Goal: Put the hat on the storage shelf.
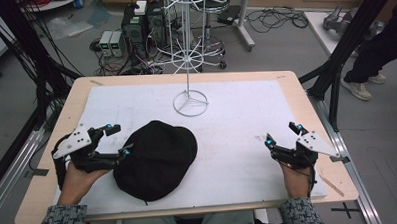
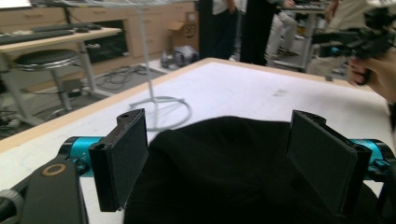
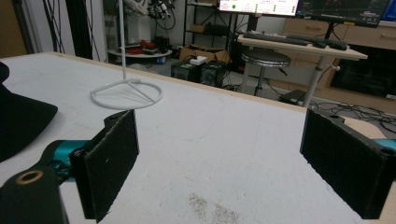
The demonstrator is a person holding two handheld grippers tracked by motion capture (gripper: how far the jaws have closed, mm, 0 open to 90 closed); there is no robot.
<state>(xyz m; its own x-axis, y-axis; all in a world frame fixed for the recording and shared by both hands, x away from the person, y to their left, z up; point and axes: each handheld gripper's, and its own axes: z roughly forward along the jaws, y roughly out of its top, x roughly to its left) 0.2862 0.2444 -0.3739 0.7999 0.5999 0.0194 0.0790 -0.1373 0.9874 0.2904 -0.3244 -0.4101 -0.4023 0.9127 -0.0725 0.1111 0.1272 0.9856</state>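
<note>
Black hat (image 1: 156, 166) lies flat between spread jaws of left gripper (image 1: 116, 141), prob. not yet pinched. Right gripper (image 1: 283, 134) spread, empty, well apart. White rack (image 1: 190, 102) beyond; hat unhung.

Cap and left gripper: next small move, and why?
Probably ease the left gripper forward and shut it on the cap. Its jaws stand open on either side of the cap's near edge, gripping nothing yet. The right gripper is open, off over bare mat, and the rack stands behind.
</note>
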